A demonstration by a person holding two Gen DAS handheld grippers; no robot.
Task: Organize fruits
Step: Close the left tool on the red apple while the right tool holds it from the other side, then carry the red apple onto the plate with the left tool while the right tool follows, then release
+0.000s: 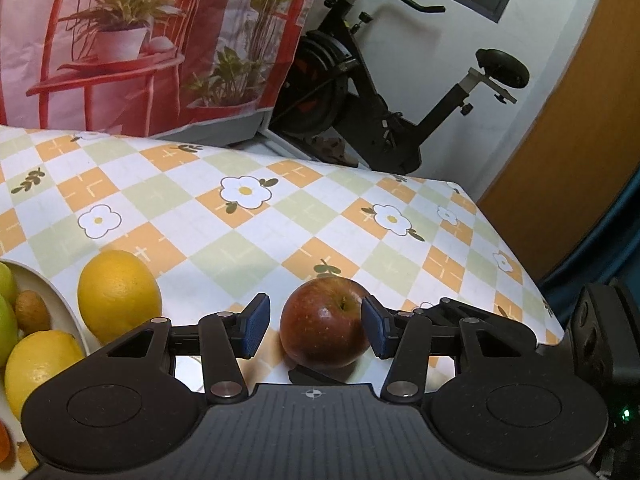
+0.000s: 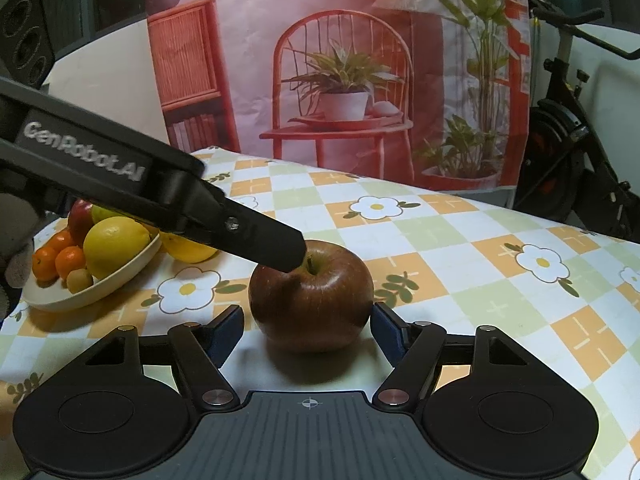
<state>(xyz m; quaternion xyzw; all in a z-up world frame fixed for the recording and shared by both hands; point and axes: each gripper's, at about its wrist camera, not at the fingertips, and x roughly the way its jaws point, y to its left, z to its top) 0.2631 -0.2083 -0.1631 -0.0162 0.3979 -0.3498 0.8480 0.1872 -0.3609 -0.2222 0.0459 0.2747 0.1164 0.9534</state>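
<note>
Dark red and glossy, the apple (image 2: 311, 295) sits upright on the counter (image 2: 460, 248), which is spread with a checked cloth of orange, green and white squares with daisies. Both claws are at it. The right claw (image 2: 307, 330) straddles the apple low down, its blue pads (image 2: 228, 330) just beside the skin on either side; whether they touch I cannot tell. In the left wrist view the left claw (image 1: 316, 330) brackets the same apple (image 1: 324, 322): its right pad meets the fruit, while a small gap shows at the left pad (image 1: 254, 330). Seen from the right wrist, a finger of the left claw reaches the apple's top by the stem hollow. A cream bowl (image 2: 100, 286) with lemons, small oranges and green fruit stands to the left, with one more lemon (image 1: 118, 294) on the cloth just beside it.
</note>
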